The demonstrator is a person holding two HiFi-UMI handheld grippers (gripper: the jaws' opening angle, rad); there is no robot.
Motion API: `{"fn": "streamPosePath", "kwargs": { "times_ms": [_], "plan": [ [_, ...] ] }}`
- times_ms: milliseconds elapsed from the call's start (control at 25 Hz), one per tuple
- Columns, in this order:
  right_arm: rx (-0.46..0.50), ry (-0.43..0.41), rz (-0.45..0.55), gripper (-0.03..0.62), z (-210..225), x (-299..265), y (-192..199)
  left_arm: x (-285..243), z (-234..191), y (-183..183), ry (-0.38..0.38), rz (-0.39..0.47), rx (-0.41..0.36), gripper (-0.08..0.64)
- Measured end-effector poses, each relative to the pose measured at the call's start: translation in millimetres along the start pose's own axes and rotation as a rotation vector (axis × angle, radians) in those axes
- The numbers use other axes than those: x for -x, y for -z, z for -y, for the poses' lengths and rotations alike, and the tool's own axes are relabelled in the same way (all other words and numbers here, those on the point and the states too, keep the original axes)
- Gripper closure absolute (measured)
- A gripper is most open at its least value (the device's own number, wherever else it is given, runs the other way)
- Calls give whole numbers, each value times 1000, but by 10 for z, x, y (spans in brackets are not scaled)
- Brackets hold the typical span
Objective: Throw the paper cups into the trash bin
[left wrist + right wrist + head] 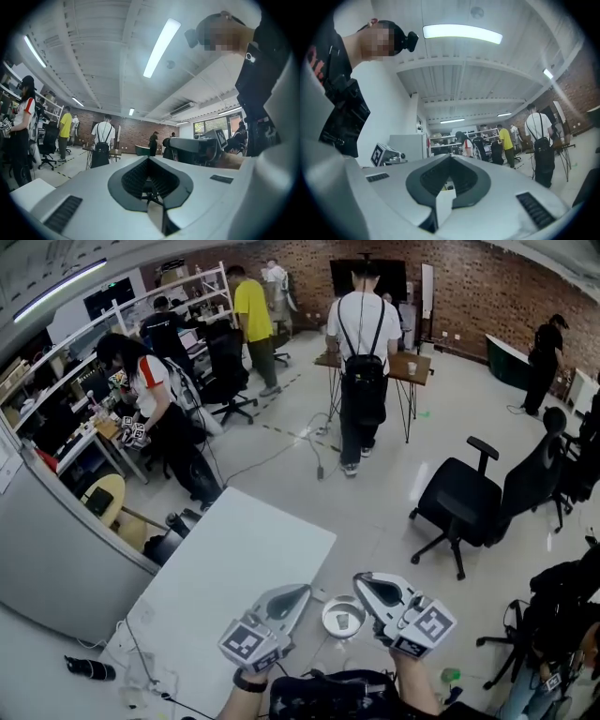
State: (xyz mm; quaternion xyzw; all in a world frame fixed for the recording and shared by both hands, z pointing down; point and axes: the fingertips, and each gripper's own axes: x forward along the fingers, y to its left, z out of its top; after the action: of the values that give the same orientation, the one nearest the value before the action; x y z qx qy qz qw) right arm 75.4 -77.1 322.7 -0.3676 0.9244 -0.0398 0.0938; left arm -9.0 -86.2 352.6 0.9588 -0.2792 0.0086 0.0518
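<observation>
We count two grippers: left gripper (300, 592) and right gripper (362, 583), each with jaws pressed together, gripping nothing. One paper cup (343, 621) lies inside the single trash bin (326, 615) (below, between both grippers).

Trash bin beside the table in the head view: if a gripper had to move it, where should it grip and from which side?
The trash bin is probably best taken by its rim, from straight above: it stands upright with its round mouth open upward, so one jaw could drop inside the thin wall and one outside.
</observation>
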Motion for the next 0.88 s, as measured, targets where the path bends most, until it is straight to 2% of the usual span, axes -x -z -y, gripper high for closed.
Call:
{"fn": "streamPosePath", "kwargs": {
  "times_ms": [160, 400, 880],
  "plan": [
    [-14, 20, 15, 589, -1, 13, -78, -73, -47, 58, 19, -5, 26, 568],
    [-56, 81, -36, 591, 74, -4, 115, -105, -68, 49, 29, 15, 45, 568],
    [-59, 87, -57, 591, -67, 114, 284, 95, 18, 235, 1, -6, 61, 568]
  ]
}}
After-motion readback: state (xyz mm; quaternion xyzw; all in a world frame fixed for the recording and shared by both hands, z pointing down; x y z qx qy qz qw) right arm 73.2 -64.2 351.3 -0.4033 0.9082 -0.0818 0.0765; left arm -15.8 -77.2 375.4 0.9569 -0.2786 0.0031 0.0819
